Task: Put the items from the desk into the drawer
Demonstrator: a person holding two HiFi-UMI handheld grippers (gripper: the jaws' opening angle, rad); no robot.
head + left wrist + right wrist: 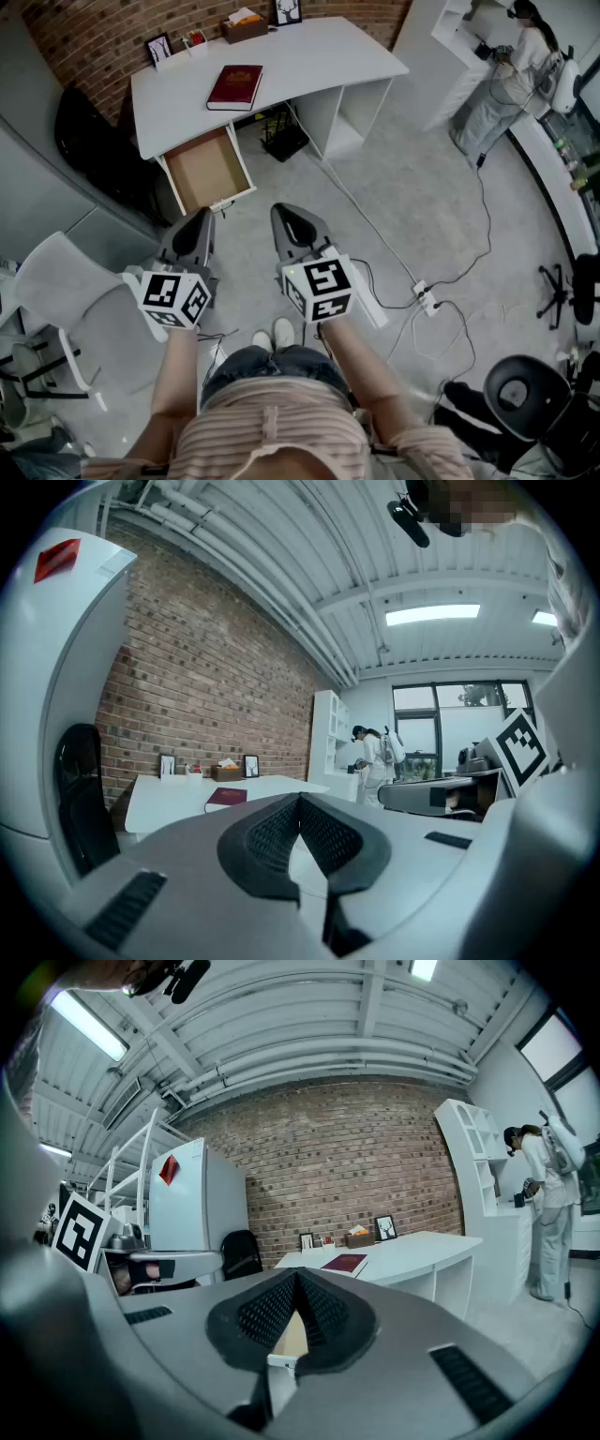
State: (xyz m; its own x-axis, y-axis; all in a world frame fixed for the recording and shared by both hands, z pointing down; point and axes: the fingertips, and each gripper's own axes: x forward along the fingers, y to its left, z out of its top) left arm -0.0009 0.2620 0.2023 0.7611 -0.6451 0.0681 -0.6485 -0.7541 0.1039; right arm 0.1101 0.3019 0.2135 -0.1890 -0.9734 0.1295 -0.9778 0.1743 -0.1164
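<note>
**Head view.** A white desk (309, 56) stands at the top of the frame against a brick wall. A dark red book (234, 86) lies flat on it, near the front edge and left of the middle. A tissue box (245, 26) and a picture frame (288, 11) stand along the back edge, and a second frame (158, 48) stands at the back left corner. Under the desk's left front edge a drawer (208, 171) is pulled out, its brown bottom bare. The left gripper (199, 223) and the right gripper (292, 223) are held side by side over the floor, well short of the desk and pointing toward the drawer. Each has its jaws together with nothing in them. A grey chair (66, 291) stands at the left, and another person (511, 75) stands at a white counter at the upper right.

**Left gripper view.** The left gripper's (300, 808) black pads meet at their tips with nothing between them. Beyond them are the desk (178, 799) with the book (228, 796) on it, and the right gripper (450, 794) alongside.

**Right gripper view.** The right gripper's (295, 1286) jaws are closed and empty. Below their tips a strip of the drawer's (292, 1335) brown inside shows. The book (344, 1263) lies near the desk's (422, 1246) front edge, with the tissue box (359, 1237) at the back edge behind it.
</note>
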